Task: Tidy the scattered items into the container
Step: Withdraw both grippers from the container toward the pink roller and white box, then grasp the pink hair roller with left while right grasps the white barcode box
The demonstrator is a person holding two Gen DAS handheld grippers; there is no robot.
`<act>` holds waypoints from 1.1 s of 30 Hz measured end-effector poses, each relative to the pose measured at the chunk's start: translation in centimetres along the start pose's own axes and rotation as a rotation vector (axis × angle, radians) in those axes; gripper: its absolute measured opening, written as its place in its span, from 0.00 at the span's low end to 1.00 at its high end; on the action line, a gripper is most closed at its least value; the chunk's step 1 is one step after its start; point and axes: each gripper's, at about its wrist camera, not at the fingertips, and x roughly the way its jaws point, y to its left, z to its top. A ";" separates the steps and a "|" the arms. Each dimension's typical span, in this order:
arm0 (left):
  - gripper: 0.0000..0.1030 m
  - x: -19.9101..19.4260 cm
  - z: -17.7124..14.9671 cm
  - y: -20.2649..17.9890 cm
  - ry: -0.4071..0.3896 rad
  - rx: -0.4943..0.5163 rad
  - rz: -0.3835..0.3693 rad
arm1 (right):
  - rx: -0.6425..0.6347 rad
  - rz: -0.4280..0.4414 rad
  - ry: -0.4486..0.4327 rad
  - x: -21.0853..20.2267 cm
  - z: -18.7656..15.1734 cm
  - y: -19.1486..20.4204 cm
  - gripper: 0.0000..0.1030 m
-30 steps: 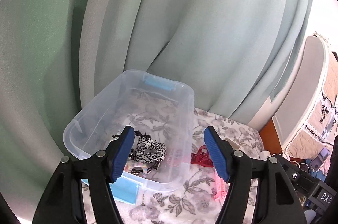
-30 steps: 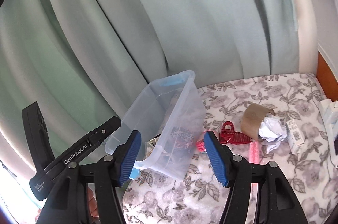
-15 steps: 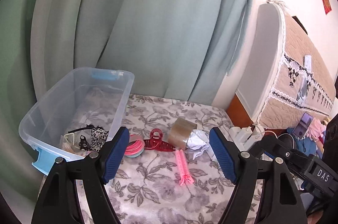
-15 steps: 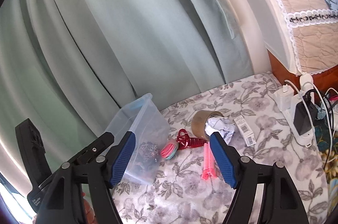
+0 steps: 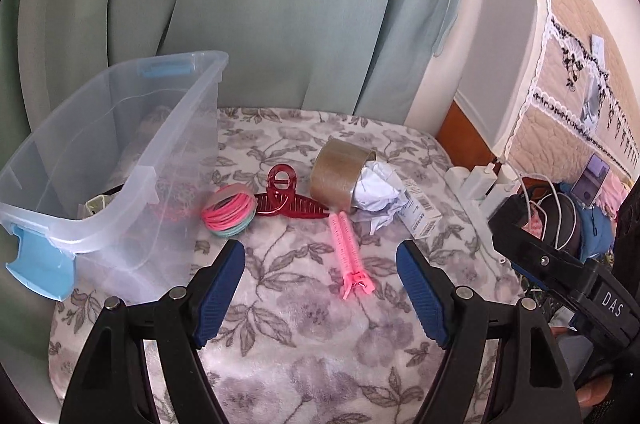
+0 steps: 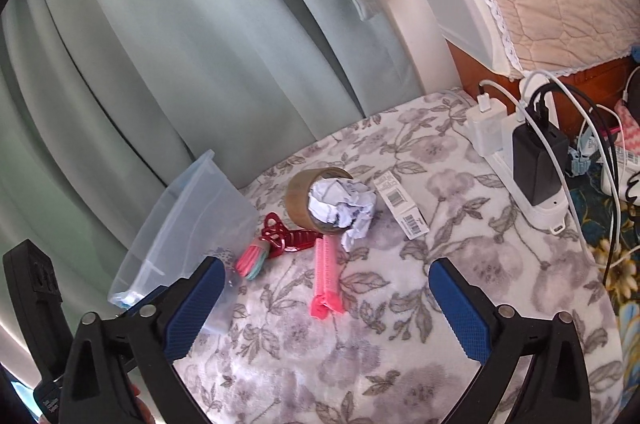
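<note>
- Your right gripper (image 6: 324,308) is spreading its jaws wide, empty; your left gripper (image 5: 320,290) stands partly open, also empty.
- Both have swung off the clear bin (image 5: 120,160) and dropped toward the clutter, so a fresh pick looks next.
- Just ahead of both lies the pink clip (image 6: 326,274); beyond it the red claw clip (image 5: 286,202), hair ties (image 5: 229,210), tape roll (image 5: 338,174) and crumpled paper (image 5: 378,192).
- Left of them, the bin already holds some dark items, indistinct.

"DAS" in white on the black gripper body (image 5: 576,288), right of the small white box (image 5: 418,210); box carries a barcode, digits unreadable.
</note>
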 end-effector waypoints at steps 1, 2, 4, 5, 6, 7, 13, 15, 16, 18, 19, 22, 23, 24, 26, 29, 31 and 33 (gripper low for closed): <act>0.77 0.5 -0.1 -0.1 0.012 0.005 0.001 | 0.005 -0.010 0.008 0.5 -0.1 -0.5 1.00; 0.77 1.1 -0.1 -0.3 0.026 0.010 0.002 | 0.009 -0.020 0.013 0.8 -0.1 -0.9 1.00; 0.77 2.3 -0.2 -0.7 0.054 0.021 0.001 | 0.013 -0.040 0.018 1.6 -0.2 -1.8 1.00; 0.77 3.0 -0.3 -1.0 0.070 0.025 0.001 | 0.015 -0.047 0.020 1.9 -0.2 -2.2 1.00; 0.77 3.8 -0.4 -1.2 0.087 0.029 0.000 | 0.020 -0.055 0.020 2.3 -0.3 -2.7 1.00; 0.77 4.4 -0.5 -1.5 0.100 0.032 -0.002 | 0.028 -0.061 0.018 2.6 -0.3 -3.2 1.00; 0.77 8.2 -0.8 -2.7 0.163 0.047 0.005 | 0.029 -0.086 0.004 4.2 0.0 -5.0 1.00; 0.77 9.4 -0.9 -2.7 0.189 0.032 -0.001 | 0.036 -0.052 0.005 4.9 0.1 -5.4 1.00; 0.77 10.0 -0.9 -2.7 0.198 0.032 0.012 | 0.041 -0.035 0.012 5.3 0.2 -5.5 1.00; 0.77 11.1 -0.9 -2.7 0.215 0.030 0.036 | 0.041 -0.021 0.039 6.5 0.5 -5.8 1.00; 0.77 11.6 -0.9 -2.7 0.221 0.024 0.040 | 0.033 -0.026 0.055 7.0 0.6 -5.8 1.00; 0.77 12.6 -0.8 -2.8 0.231 0.024 0.055 | 0.001 -0.047 0.094 8.6 1.1 -5.8 1.00; 0.77 12.9 -0.8 -2.8 0.234 0.028 0.057 | -0.003 -0.052 0.103 9.1 1.3 -5.8 1.00; 0.77 13.3 -0.8 -3.0 0.236 0.033 0.059 | -0.006 -0.058 0.110 9.5 1.5 -5.9 1.00; 0.76 13.9 -0.7 -3.2 0.244 0.038 0.063 | -0.017 -0.080 0.127 10.4 1.8 -6.1 1.00; 0.69 14.7 -0.7 -3.1 0.252 0.027 0.052 | -0.028 -0.089 0.153 11.6 2.3 -6.4 0.90; 0.65 15.2 -0.6 -3.2 0.261 0.029 0.053 | -0.013 -0.074 0.163 12.2 2.6 -6.8 0.81; 0.58 15.7 -0.6 -3.2 0.268 0.027 0.049 | -0.031 -0.086 0.174 12.9 2.9 -6.8 0.74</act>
